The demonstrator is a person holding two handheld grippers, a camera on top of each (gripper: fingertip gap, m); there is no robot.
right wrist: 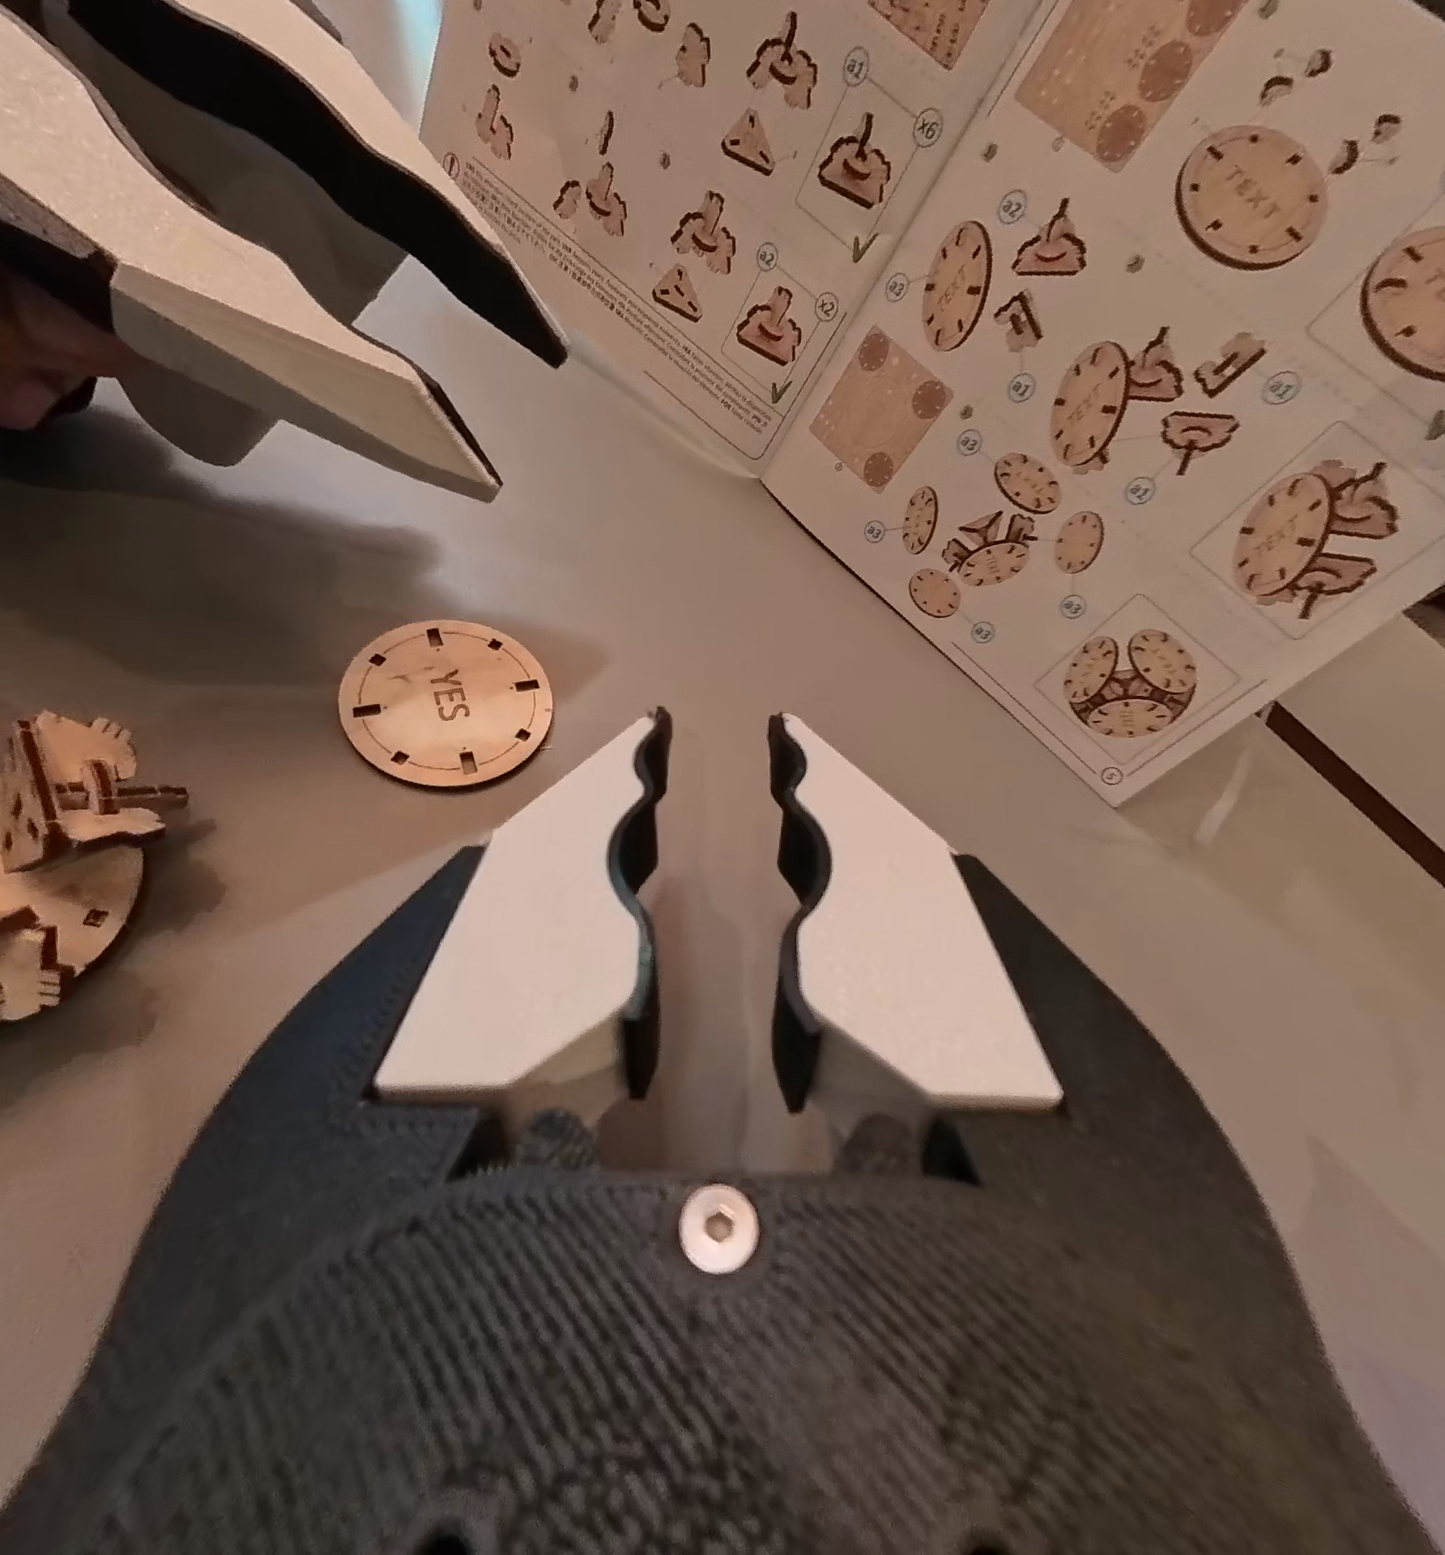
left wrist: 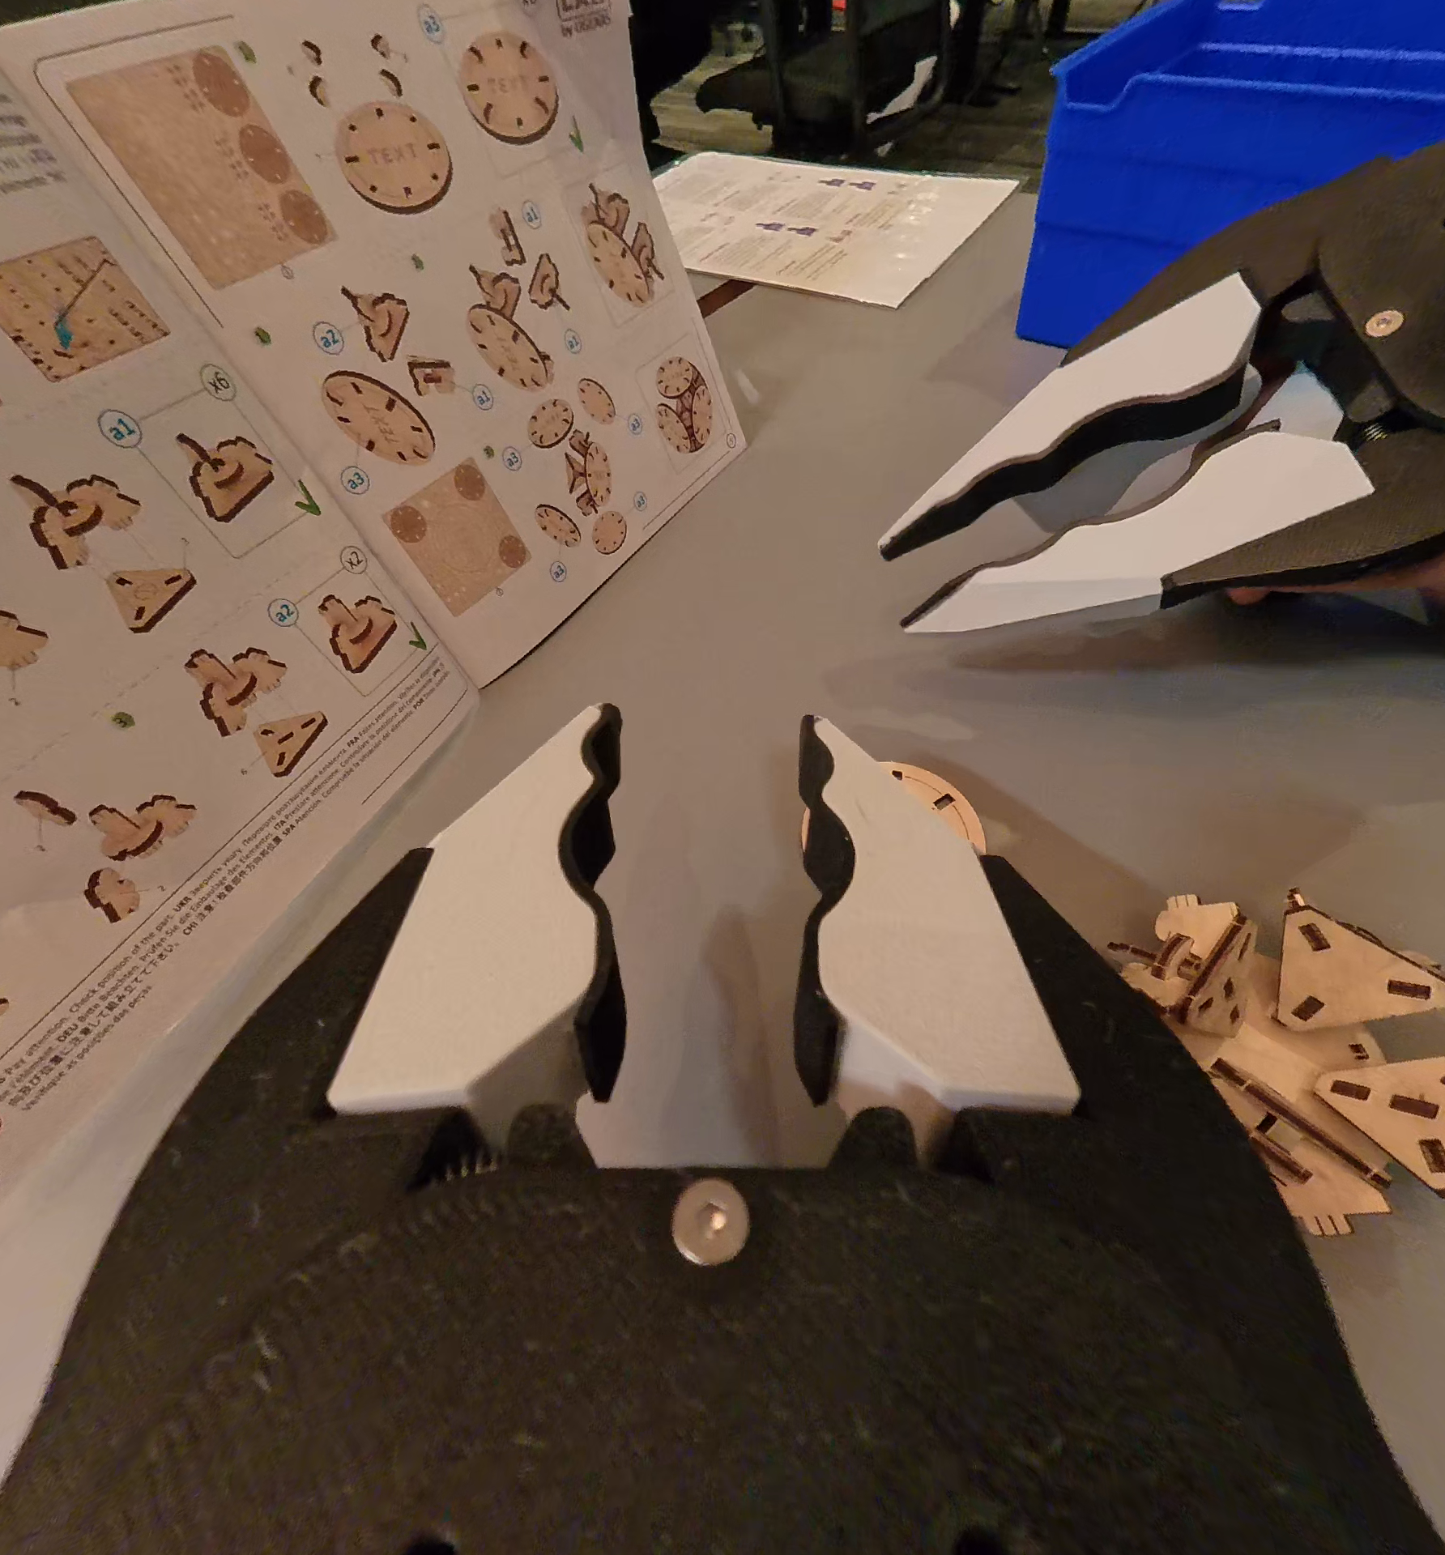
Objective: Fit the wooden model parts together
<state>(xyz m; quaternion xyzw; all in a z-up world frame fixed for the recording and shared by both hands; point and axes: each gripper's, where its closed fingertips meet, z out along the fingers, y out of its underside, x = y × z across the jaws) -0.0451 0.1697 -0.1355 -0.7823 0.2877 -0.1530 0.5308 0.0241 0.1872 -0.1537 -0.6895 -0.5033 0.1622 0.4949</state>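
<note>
Both units are released and empty: the left gripper (left wrist: pixel 711 715) and right gripper (right wrist: pixel 719 719) hover over the grey table (left wrist: pixel 786 547), a loose wooden disc (right wrist: pixel 445 703) lying at 10 o'clock of the right gripper, partly built wooden assembly (right wrist: pixel 37 875) at 9 o'clock, instruction booklet (right wrist: pixel 1039 337) propped open at 1 o'clock.

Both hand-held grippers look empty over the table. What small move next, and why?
Probably ease the left hand-held gripper right, over the wooden disc: it is open and empty, and the disc lies flat, alone on the table, beside its right finger.
</note>
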